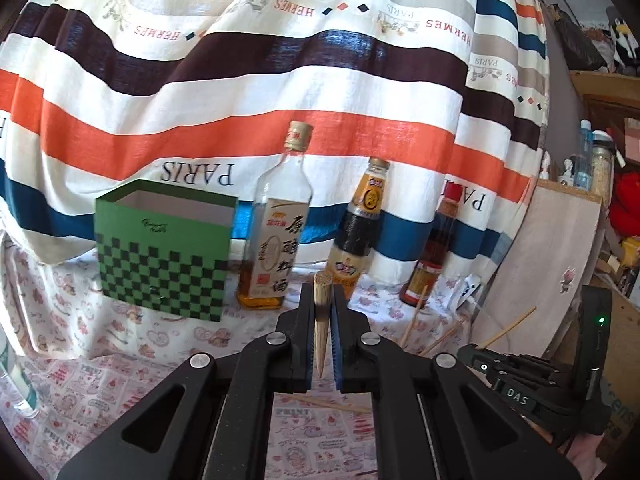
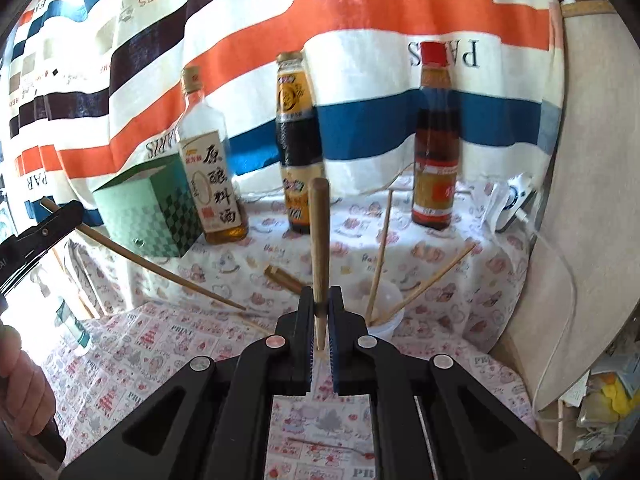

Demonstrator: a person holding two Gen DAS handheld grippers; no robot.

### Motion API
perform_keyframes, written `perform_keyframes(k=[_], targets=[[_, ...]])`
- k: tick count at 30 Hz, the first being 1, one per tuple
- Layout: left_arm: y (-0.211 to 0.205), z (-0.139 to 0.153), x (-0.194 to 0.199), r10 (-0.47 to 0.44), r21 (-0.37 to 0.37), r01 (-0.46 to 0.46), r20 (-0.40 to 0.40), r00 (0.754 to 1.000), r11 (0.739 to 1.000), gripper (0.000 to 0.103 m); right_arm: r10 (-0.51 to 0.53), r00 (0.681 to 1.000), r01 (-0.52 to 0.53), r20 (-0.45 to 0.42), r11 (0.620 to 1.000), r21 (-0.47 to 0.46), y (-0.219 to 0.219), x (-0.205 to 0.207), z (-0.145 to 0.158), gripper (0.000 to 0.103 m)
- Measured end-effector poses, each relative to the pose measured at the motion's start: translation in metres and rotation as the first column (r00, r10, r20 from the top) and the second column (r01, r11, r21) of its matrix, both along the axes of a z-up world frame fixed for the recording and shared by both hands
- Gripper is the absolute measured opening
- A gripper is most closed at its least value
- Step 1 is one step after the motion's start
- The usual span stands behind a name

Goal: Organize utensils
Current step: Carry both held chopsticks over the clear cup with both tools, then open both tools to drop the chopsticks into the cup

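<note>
My left gripper [image 1: 322,300] is shut on a wooden chopstick [image 1: 321,320], held end-on above the table. My right gripper [image 2: 321,304] is shut on another wooden chopstick [image 2: 319,248], which stands nearly upright between the pads. In the right wrist view the left gripper [image 2: 60,216] shows at the far left with its chopstick [image 2: 160,270] slanting down toward the table. A clear cup [image 2: 386,312] just right of my right gripper holds two chopsticks [image 2: 380,256]. Loose chopsticks [image 2: 282,276] lie on the patterned cloth.
A green checkered box [image 1: 164,248] with an open top stands at the back left. Three sauce bottles [image 1: 276,236] [image 1: 356,232] [image 1: 432,256] stand along the striped curtain. A board [image 1: 548,264] leans at the right. A clear bottle [image 2: 72,320] lies at the left.
</note>
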State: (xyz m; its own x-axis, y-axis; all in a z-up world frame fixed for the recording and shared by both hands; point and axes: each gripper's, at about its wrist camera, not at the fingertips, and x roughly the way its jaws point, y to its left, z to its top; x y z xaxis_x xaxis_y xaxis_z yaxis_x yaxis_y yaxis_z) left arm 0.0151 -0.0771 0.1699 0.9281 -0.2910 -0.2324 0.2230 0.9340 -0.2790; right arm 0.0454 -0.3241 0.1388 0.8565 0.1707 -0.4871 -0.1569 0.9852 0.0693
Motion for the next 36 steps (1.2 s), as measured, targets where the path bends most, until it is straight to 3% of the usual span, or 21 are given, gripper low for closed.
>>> perform_keyframes(k=[5, 12, 16, 29, 34, 36], targets=[[-0.034, 0.022, 0.02, -0.084, -0.026, 0.084, 0.005, 0.996, 0.996, 0.006, -0.051, 0.997, 0.048, 0.06, 0.998, 0.038, -0.022, 0.016, 0.018, 0.007], [-0.089, 0.028, 0.045, -0.089, 0.087, 0.085, 0.045, 0.995, 0.993, 0.006, -0.057, 0.997, 0.053, 0.053, 0.996, 0.075, -0.039, 0.055, 0.014, 0.007], [-0.109, 0.011, 0.074, -0.078, 0.126, 0.078, -0.011, 0.997, 0.989, 0.006, -0.054, 0.999, 0.053, 0.006, 0.99, 0.129, -0.048, 0.076, -0.002, 0.007], [-0.113, -0.055, 0.126, -0.117, 0.079, 0.133, -0.183, 0.976, 0.988, 0.006, -0.029, 0.992, 0.047, -0.124, 0.989, 0.143, -0.064, 0.116, -0.052, 0.008], [-0.114, -0.056, 0.126, -0.113, 0.08, 0.128, -0.165, 0.98, 0.989, 0.007, -0.007, 0.991, 0.029, -0.133, 0.986, 0.162, -0.064, 0.124, -0.063, 0.008], [-0.115, -0.049, 0.122, -0.107, 0.118, 0.124, -0.138, 0.985, 0.985, 0.014, 0.01, 0.992, 0.013, -0.128, 0.984, 0.177, -0.065, 0.123, -0.062, 0.008]])
